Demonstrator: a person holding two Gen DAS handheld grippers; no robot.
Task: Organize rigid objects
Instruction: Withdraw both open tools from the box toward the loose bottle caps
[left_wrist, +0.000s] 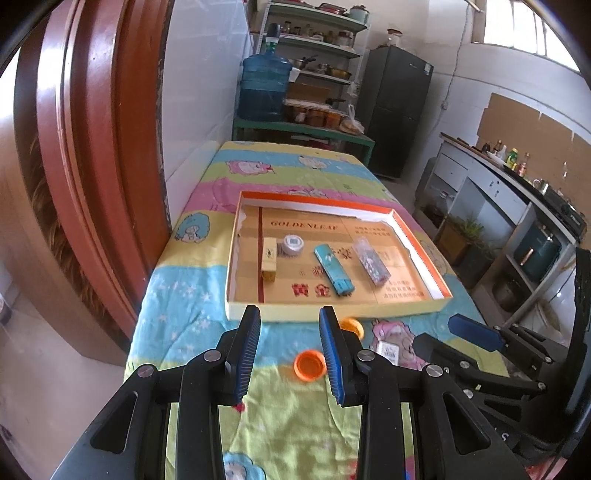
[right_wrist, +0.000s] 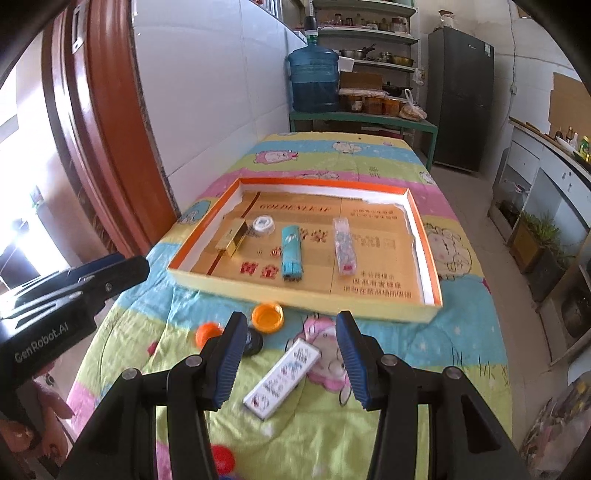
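A printed cotton-like cloth (right_wrist: 369, 424), soft and matt, was spread over the table. The shallow tray (right_wrist: 295, 291) was made of matt cardboard. The orange cap (right_wrist: 267, 316) looked to be smooth plastic.

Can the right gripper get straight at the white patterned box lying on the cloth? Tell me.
Probably yes. The right gripper is open and empty, and the white patterned box lies flat on the cloth just ahead between its fingers, with nothing on it. The orange cap sits clear beyond.
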